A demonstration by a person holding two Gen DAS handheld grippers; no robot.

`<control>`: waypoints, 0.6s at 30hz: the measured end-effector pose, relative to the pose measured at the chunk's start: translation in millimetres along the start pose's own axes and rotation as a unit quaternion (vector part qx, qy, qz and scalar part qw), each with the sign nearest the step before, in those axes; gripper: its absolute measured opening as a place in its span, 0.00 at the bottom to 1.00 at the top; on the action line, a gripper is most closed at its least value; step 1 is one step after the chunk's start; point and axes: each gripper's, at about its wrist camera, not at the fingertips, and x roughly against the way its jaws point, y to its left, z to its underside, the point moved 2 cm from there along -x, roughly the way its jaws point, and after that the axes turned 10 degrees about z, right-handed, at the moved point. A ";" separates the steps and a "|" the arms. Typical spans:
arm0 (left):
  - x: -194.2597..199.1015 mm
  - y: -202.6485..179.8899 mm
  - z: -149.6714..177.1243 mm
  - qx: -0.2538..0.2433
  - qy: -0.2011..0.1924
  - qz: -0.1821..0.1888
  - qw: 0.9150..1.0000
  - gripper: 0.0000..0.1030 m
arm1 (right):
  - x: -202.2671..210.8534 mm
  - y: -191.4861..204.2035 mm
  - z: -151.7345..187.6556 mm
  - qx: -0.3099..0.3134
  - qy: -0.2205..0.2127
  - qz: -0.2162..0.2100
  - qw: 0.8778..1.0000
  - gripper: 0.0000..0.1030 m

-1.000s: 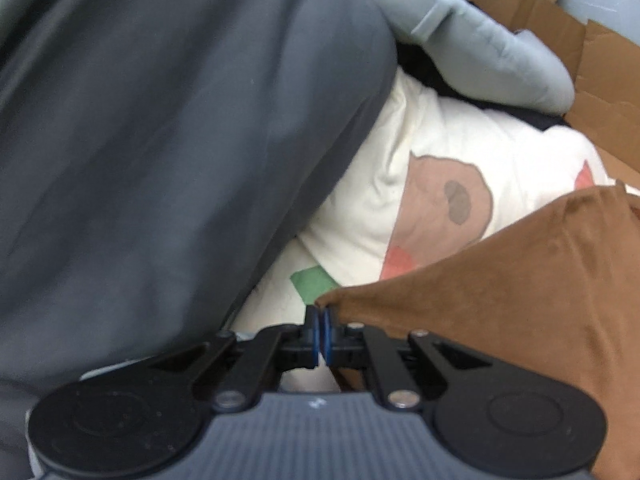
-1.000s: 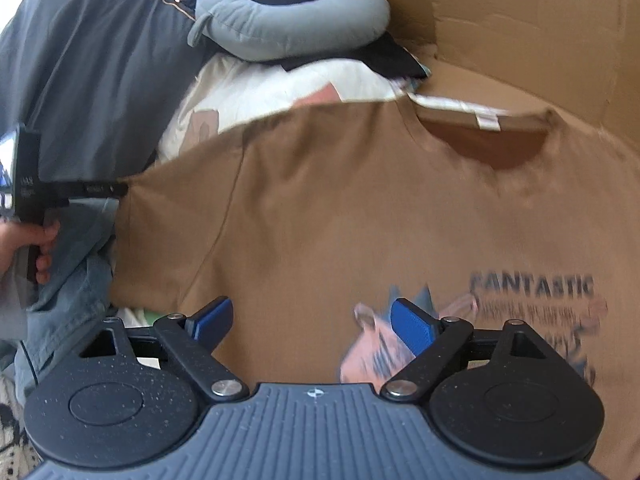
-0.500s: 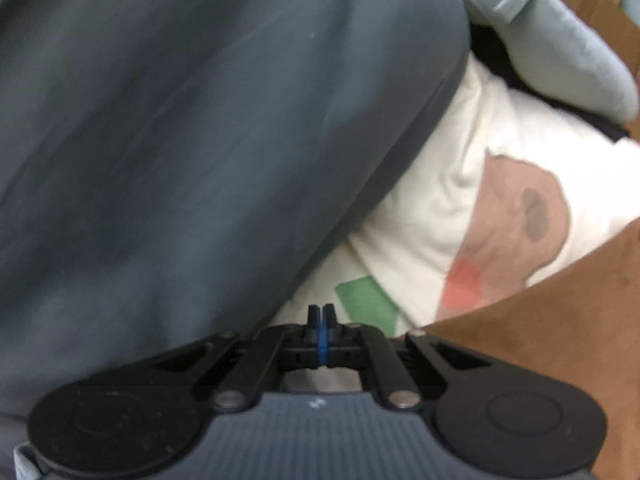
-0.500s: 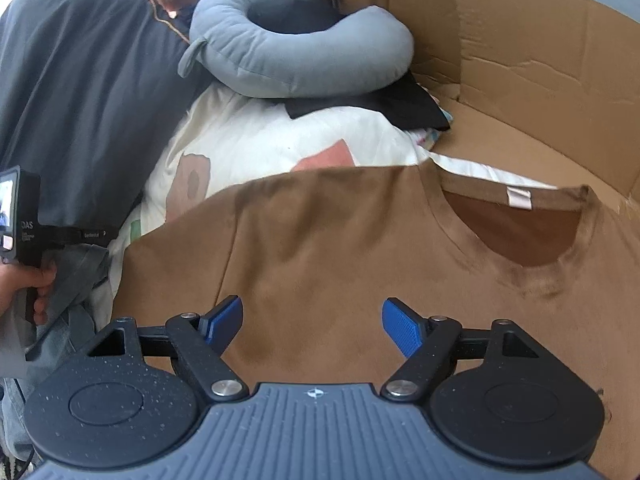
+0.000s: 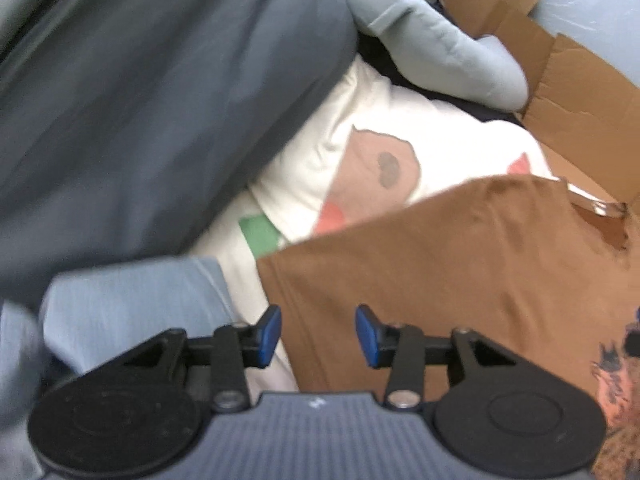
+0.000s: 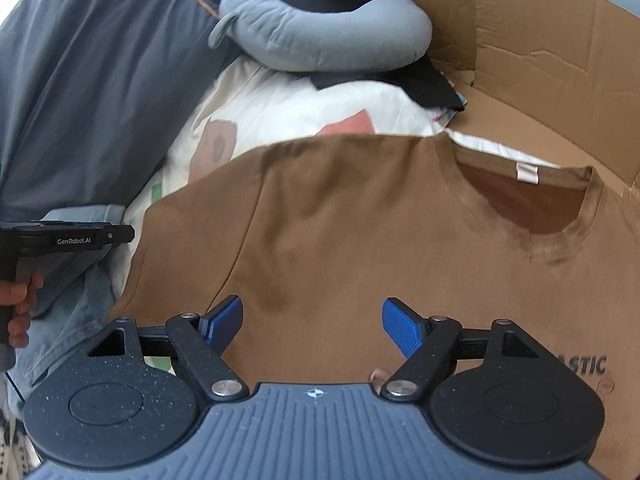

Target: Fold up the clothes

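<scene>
**Brown shirt spread flat, both grippers empty above it**

Shirt (image 6: 360,240) of brown cloth lies face up on a cream, cartoon-printed cover (image 6: 288,108) and a cardboard sheet (image 6: 540,92), its collar toward the far right corner and its printed chest toward the near right.

Far left, a dark grey blanket (image 5: 140,100) is heaped up, with a grey neck pillow (image 6: 320,36) behind it.

Next, the left gripper (image 5: 318,334) hovers over the shirt's left side. Its jaws are opening, with nothing pinched between them; the sleeve edge lies just beyond the blue pads. A hand (image 6: 18,304) grips its handle at the left of the right-wrist view.

Further right, the right gripper (image 6: 312,322) hangs over the chest, jaws spread wide and empty.

The sleeve's outer edge runs from near to far along the left. It lies closest to the left gripper, so folding that side inward toward the collar line looks like that hand's job.
</scene>
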 end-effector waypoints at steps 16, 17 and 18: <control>11.5 -27.8 67.0 0.105 -0.031 -0.032 0.994 0.43 | 21.6 20.6 67.1 0.006 0.029 -0.008 1.000 0.79; 8.4 -26.9 70.0 0.113 -0.032 -0.034 0.993 0.42 | 21.2 20.7 69.6 0.003 0.031 -0.008 0.999 0.79; 5.4 -26.3 73.1 0.119 -0.033 -0.036 0.992 0.42 | 20.6 21.2 71.5 0.002 0.034 -0.008 0.999 0.79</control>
